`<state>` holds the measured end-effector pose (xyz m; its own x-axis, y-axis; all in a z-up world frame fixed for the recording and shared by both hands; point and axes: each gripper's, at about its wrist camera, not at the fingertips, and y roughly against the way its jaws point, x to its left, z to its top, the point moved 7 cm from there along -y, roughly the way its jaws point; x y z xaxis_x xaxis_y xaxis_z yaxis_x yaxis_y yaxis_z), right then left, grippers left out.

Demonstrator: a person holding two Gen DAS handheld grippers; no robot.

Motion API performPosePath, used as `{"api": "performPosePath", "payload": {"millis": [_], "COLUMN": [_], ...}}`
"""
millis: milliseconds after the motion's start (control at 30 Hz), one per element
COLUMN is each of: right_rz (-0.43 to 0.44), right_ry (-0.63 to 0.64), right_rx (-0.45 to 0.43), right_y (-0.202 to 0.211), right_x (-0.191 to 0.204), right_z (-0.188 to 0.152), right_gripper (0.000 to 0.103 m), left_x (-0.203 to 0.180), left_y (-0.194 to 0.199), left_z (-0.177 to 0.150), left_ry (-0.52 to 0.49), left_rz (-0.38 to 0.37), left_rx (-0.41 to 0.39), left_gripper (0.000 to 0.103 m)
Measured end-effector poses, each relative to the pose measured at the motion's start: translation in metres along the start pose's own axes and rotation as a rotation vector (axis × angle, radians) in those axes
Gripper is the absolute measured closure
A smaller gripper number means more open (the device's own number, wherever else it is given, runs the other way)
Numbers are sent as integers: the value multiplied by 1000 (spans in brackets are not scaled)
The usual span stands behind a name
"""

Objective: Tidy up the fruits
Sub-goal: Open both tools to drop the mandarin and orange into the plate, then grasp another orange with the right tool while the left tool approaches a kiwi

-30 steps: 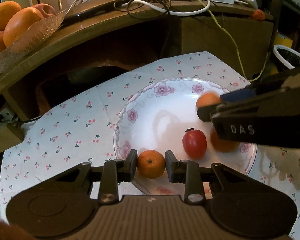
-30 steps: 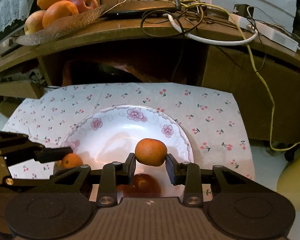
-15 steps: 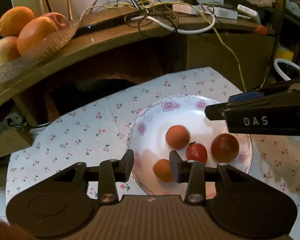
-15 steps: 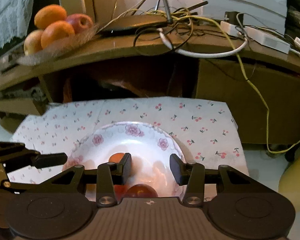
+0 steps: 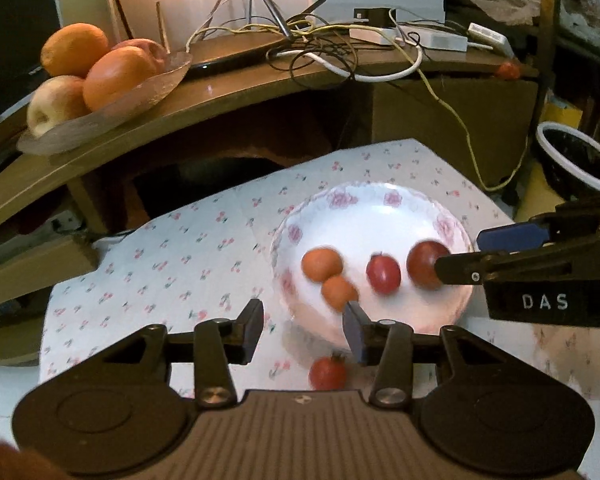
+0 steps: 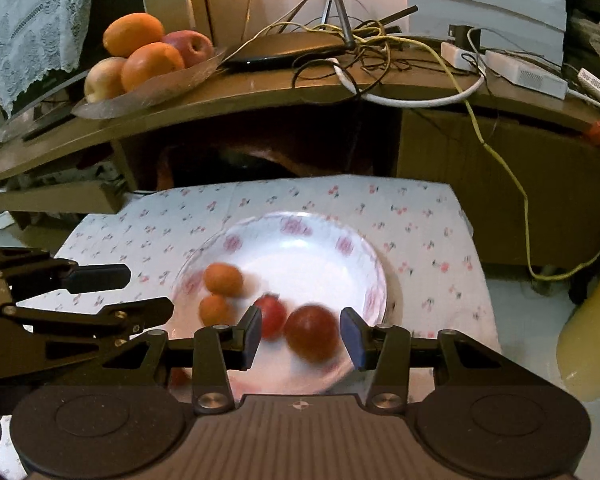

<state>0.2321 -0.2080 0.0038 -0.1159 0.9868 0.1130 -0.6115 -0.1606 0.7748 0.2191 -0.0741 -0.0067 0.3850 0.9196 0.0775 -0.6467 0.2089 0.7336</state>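
Seen from the left wrist, the left gripper [image 5: 302, 330] is held with its jaws spread and nothing between them, above the near edge of the plate [image 5: 396, 204], which is set on a cherry-print cloth [image 5: 172, 256]. Four fruits are shown lying in the plate: two oranges [image 5: 322, 264] touching each other at its left, a small tomato [image 5: 383, 273] in the middle and a larger tomato [image 5: 426, 264] at its right, partly hidden by the right gripper [image 5: 460, 252], whose fingers are seen from the side and parted. One more tomato [image 5: 327, 372] is seen on the cloth, outside the plate and just below the left gripper. From the right wrist, the right gripper [image 6: 300, 334] is likewise shown wide apart and empty, over the near rim of the plate [image 6: 340, 236]; the larger tomato [image 6: 312, 332] and the small tomato [image 6: 270, 316] are framed between its fingers but lie below them in the plate, ungripped, while the oranges [image 6: 222, 278] rest further left. The left gripper [image 6: 148, 292] is visible at the left edge, empty. A glass dish of fruit [image 6: 148, 56] stands on the shelf behind and is not touched. The sorting is judged well along: four fruits are gathered in the plate, and the stray tomato on the cloth appears to be what is left. Much of the plate is blurred in both views.
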Motion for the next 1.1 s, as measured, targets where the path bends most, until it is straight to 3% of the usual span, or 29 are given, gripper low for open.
{"api": "performPosePath", "payload": {"millis": [433, 633, 933, 1100], "right_rz": [78, 147, 185, 225], "right_ry": [60, 147, 208, 227], "right_rx": [69, 104, 159, 182], "right_y": [19, 3, -35, -41], "right_x": [46, 78, 100, 106], "right_z": [-45, -58, -65, -64], "right_gripper": [55, 55, 55, 73], "left_x": [36, 45, 45, 46], "left_y": [30, 28, 12, 5], "left_z": [-58, -67, -74, -75], "left_ry": [24, 15, -8, 5], "left_rz": [49, 45, 32, 18], "left_rx": [63, 77, 114, 128], "left_gripper": [53, 53, 54, 53]}}
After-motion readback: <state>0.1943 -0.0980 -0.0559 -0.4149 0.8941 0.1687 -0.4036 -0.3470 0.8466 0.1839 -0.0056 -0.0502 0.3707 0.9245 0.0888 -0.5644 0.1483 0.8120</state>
